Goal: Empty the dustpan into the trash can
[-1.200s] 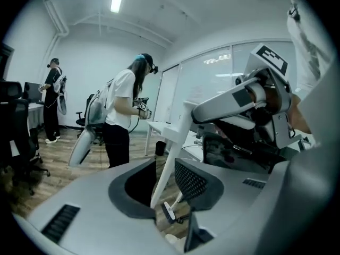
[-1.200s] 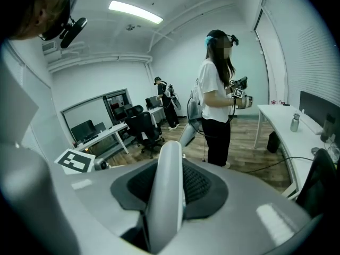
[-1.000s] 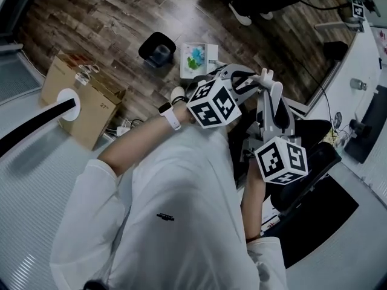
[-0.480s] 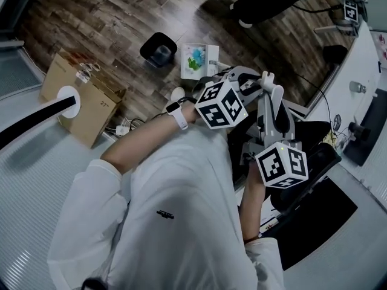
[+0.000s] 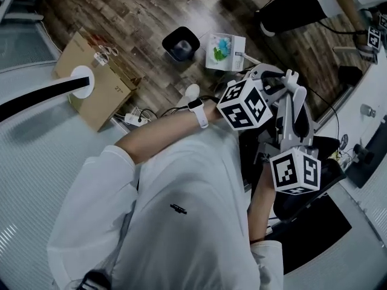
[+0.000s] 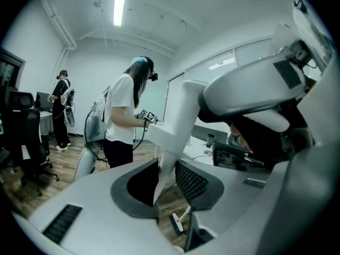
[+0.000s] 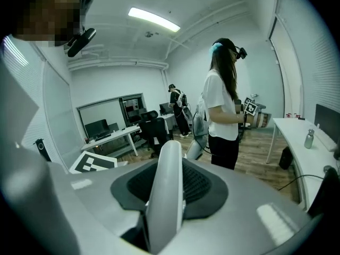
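The right gripper (image 7: pixel 169 166) has its fingers clenched on the dustpan handle (image 7: pixel 163 201). This pale, round-ended bar stands up between the two dark mesh pads, fills the gap between them, and ends just past the fingertips. The pan end of the dustpan cannot be made out in any view.

The left gripper (image 6: pixel 167 163) has its fingers released, though they have just been closing a little. A white post (image 6: pixel 179 116) narrows to a wedge that hangs between the pads. The wedge sits close against the left pad, and floor shows through the gap on the mesh pad's side, so nothing is clamped. Whether this post belongs to the same handle cannot be told.

In the head view both grippers are held up in front of the person's chest, close together, near the edge of the white desk (image 5: pixel 363 89) at the right.

The trash can (image 5: pixel 181 43) is black and open-topped. It stands on the wooden floor (image 5: pixel 139 17), just beside a white box (image 5: pixel 225 50) with a coloured picture on top. A cardboard box (image 5: pixel 97 83) stands further along, at the edge where the wood meets the pale ribbed flooring. The can is well apart from both pairs of fingers, out beyond the left forearm.

Both gripper views show another person (image 7: pixel 223 105) in a white shirt standing on the wood and holding a marked gripper. A further person (image 6: pixel 62 108) stands at the room's far side.
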Available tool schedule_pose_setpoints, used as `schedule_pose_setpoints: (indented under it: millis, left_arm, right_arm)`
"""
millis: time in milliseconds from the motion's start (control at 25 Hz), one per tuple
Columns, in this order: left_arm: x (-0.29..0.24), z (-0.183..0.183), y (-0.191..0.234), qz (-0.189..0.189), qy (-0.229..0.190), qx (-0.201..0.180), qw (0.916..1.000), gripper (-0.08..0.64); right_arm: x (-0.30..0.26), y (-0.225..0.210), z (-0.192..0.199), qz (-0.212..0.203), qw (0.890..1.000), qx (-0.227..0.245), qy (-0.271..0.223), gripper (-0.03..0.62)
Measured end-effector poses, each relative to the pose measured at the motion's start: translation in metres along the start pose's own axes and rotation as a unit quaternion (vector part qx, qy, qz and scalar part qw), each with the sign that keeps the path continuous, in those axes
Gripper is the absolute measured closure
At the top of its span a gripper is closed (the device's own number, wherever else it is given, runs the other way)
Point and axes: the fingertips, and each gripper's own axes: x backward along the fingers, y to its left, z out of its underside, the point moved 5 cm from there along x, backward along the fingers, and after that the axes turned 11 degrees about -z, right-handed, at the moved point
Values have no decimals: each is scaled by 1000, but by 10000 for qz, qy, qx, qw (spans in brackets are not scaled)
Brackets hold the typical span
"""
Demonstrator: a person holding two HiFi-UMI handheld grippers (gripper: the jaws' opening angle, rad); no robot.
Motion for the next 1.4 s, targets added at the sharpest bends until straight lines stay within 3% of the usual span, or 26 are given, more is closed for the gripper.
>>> schedule_pose_setpoints:
  millis: [360,680,1040,1400]
  left_arm:
    - [29,-12,38,-617,-229,177,9977,457]
    - [58,-7,78,-1427,-341,451,9882,456]
    - [87,8,124,-2226,-398,753,9712,451]
    - [111,37,158,-2827,-493,1048,9522,451]
  right_arm:
    - [-24,32,-14,-613,9974,357,-158,459]
    - [-56,60,-15,-1405,9868,797,-121,459]
    - [-97,91,-8,-2380,9602,1460,0,459]
    - [-131,118,14,-3048,9301,2041,192,459]
